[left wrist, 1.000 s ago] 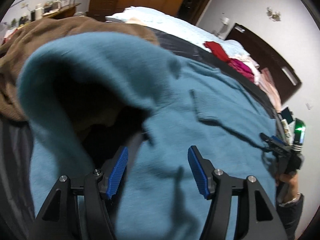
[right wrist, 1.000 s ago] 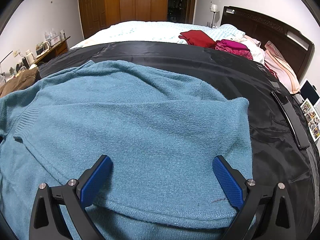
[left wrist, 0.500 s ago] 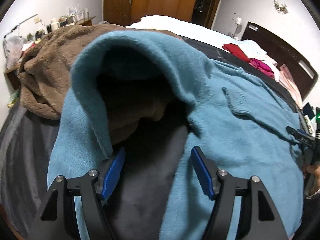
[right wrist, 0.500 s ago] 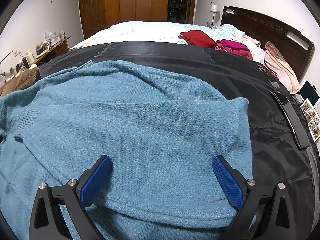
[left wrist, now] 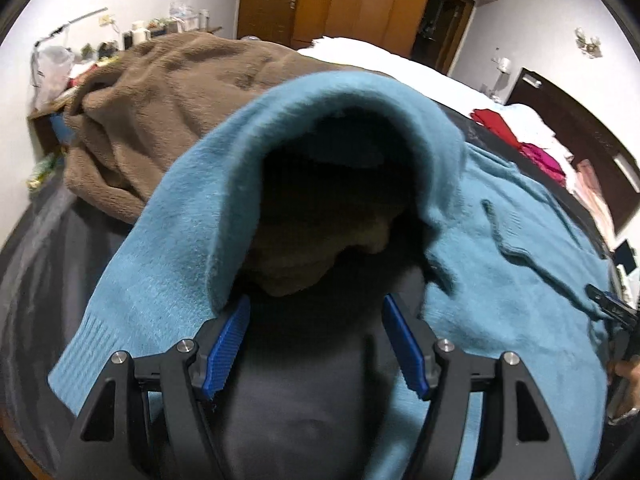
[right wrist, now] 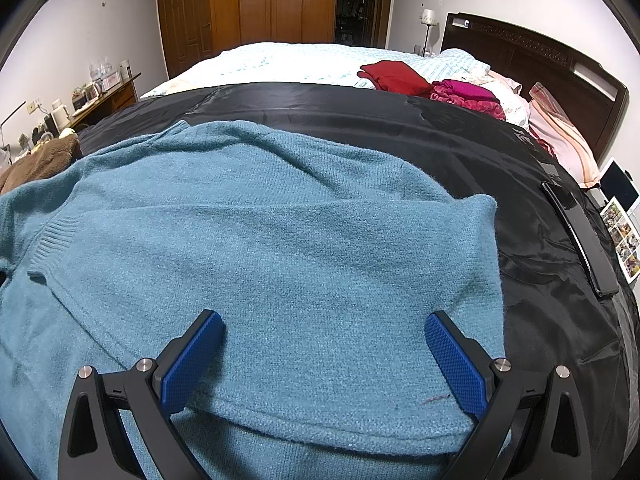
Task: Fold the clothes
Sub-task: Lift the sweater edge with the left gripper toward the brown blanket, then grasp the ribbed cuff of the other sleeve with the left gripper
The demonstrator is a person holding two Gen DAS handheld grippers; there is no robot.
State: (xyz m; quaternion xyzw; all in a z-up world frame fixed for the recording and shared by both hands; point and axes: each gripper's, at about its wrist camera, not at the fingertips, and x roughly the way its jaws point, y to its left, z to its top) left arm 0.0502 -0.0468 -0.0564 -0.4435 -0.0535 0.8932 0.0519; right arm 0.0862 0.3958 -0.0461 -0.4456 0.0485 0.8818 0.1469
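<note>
Fingers [left wrist: 236, 336] of both grippers spread, angled down over teal sweater [right wrist: 280, 220], gripping nothing.

Left wrist view: low and close over the blue sweater [left wrist: 520, 280], angled down along its fingers, facing the bed's far left corner, brown blanket [left wrist: 160, 120] and wardrobe [left wrist: 340, 4]; edges blurred, so nearness is approximate.
Right wrist view: close above the same sweater [right wrist: 280, 240], angled down, facing across the black sheet [right wrist: 400, 112] toward the headboard [right wrist: 520, 52].
Shared: sweater, wardrobe [right wrist: 260, 4], red clothes [left wrist: 494, 120] [right wrist: 394, 76], headboard.
</note>
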